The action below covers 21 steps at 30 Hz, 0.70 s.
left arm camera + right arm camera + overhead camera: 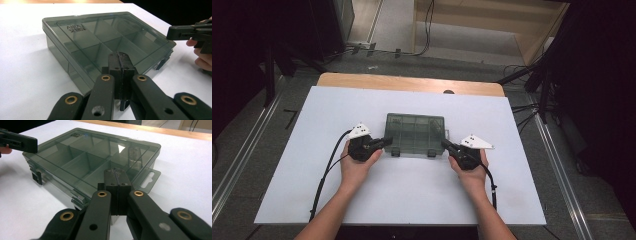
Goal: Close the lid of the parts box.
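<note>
Closed tongs (121, 58) flanking lidded box (415, 133)

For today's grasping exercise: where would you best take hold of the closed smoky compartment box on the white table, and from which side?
Probably by its short end walls, one gripper from each side. The compartment box lies flat, lid shut, latches on the near long wall, and the left gripper and right gripper already flank its ends.

Smoky grey see-through box (414, 132) is sitting on white table sheet (412, 190). Black grippers (386, 141) (444, 143) are showing brass rivets, white top plates.
</note>
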Motion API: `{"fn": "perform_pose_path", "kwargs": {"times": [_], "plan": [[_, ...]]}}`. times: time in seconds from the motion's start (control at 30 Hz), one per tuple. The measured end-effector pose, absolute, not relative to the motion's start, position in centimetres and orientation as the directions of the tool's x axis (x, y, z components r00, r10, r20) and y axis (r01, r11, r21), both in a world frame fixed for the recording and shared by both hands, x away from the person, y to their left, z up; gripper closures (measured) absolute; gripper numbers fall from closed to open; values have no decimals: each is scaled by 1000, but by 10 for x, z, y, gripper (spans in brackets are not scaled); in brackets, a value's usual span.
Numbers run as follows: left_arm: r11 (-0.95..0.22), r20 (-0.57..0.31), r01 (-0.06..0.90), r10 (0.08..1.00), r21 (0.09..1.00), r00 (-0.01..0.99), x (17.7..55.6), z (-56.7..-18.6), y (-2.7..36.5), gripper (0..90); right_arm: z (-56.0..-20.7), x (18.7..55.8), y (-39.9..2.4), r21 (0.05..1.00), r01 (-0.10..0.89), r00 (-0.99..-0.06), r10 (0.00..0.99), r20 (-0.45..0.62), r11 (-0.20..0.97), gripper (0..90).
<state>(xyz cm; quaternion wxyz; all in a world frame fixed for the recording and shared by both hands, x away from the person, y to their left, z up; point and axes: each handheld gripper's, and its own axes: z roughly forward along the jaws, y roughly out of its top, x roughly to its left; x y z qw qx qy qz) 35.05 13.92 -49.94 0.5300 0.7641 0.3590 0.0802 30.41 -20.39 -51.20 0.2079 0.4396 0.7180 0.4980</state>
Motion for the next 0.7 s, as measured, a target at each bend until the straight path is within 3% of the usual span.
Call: {"fn": "perform_pose_path", "kwargs": {"times": [0.2, 0.23, 0.3, 0.33, 0.47, 0.53, 0.67, 0.7], "plan": [[-187, -252, 457, 630, 869, 735, 350, -498, 141, 893, -510, 308, -211, 888, 450, -531, 828, 178, 97, 875], [-193, -236, 445, 632, 874, 738, 350, -497, 142, 886, -510, 308, -213, 890, 446, -539, 823, 181, 97, 836], [-188, -220, 426, 638, 885, 738, 347, -495, 143, 732, -508, 306, -215, 901, 424, -551, 816, 175, 94, 737], [-191, -211, 418, 638, 888, 741, 346, -494, 143, 657, -506, 305, -216, 907, 413, -553, 814, 177, 84, 633], [-173, -206, 394, 630, 903, 748, 341, -488, 148, 470, -500, 302, -216, 919, 385, -575, 801, 168, 84, 388], [-157, -219, 398, 628, 904, 747, 339, -484, 152, 309, -497, 300, -216, 917, 389, -578, 799, 169, 87, 181], [-186, -200, 385, 611, 904, 766, 335, -481, 154, 64, -496, 299, -217, 916, 391, -576, 800, 171, 86, 0], [-189, -197, 380, 606, 905, 770, 334, -480, 155, 32, -496, 299, -218, 916, 391, -577, 799, 172, 85, 0]]}}
